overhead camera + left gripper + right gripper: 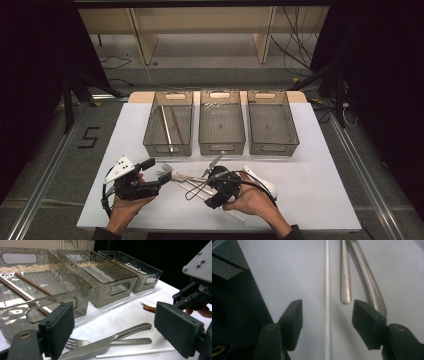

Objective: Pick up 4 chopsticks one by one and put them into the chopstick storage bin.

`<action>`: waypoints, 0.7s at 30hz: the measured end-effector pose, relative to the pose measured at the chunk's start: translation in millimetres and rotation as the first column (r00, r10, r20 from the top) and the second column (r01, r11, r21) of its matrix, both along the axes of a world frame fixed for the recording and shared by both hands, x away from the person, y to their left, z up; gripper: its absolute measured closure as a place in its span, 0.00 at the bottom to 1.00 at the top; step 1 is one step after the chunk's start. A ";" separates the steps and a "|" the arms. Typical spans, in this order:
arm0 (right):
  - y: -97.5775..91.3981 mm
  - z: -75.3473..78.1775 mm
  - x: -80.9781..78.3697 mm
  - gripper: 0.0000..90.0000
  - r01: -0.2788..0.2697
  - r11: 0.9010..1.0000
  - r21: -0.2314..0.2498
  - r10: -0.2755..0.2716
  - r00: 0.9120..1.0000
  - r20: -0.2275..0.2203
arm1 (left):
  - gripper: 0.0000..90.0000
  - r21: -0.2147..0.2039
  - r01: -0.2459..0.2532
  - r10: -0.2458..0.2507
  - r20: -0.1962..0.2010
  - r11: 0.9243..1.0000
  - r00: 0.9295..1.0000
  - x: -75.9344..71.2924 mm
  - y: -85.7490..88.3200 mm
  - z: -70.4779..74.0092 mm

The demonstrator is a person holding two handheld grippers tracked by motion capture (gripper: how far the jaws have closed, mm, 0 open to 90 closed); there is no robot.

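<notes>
Right now the right claw point(327, 315) hangs open astride a thin white plastic chopstick point(327, 277) lying on the white counter point(310, 165), pads clear of it. Beside it lie a steel fork point(344, 272) and knife point(367, 277). The left claw point(112, 332) gapes empty.

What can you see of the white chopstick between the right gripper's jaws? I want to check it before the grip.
The white chopstick is a thin, straight, smooth white rod, plastic by its look, flat on the white table. It runs lengthwise between the open jaws of the right gripper, untouched by either pad, beside the fork handle.
</notes>
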State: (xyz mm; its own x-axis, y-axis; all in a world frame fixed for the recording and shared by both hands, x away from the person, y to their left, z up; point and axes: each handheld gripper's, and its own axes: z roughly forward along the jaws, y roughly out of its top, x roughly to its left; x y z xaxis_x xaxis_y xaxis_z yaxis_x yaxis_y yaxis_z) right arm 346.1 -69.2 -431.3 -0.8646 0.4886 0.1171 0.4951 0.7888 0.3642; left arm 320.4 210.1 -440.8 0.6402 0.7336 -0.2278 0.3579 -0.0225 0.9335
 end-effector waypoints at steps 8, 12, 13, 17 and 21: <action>3.7 -12.5 -2.7 0.60 -0.034 0.995 -0.092 0.032 0.999 -0.017 | 0.18 0.000 0.001 -0.001 0.000 1.000 1.000 0.0 -0.1 0.0; 4.9 -17.9 -3.6 0.66 -0.055 0.990 -0.127 0.055 0.998 -0.002 | 0.18 0.001 0.001 -0.001 0.000 1.000 1.000 -0.1 -0.2 0.1; 5.3 -18.4 -3.9 0.67 -0.055 0.989 -0.135 0.054 0.999 -0.008 | 0.18 0.000 0.001 -0.001 0.000 1.000 1.000 -0.1 -0.1 0.1; 6.2 -21.5 -4.4 0.72 -0.065 0.986 -0.154 0.065 0.998 -0.006 | 0.18 0.000 0.001 -0.001 0.000 1.000 1.000 -0.1 -0.2 0.1; 7.1 -23.8 -4.7 0.77 -0.063 0.984 -0.168 0.063 0.998 -0.009 | 0.18 0.000 0.002 -0.002 0.000 1.000 1.000 -0.1 -0.3 0.1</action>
State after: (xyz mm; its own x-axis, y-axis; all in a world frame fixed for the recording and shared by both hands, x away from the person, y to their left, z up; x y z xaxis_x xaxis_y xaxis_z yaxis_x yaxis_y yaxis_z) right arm 341.3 -62.1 -455.1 -0.8941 0.4460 0.0412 0.4434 0.8683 0.2222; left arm 320.3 209.8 -440.8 0.6415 0.7326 -0.2276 0.3579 -0.0234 0.9335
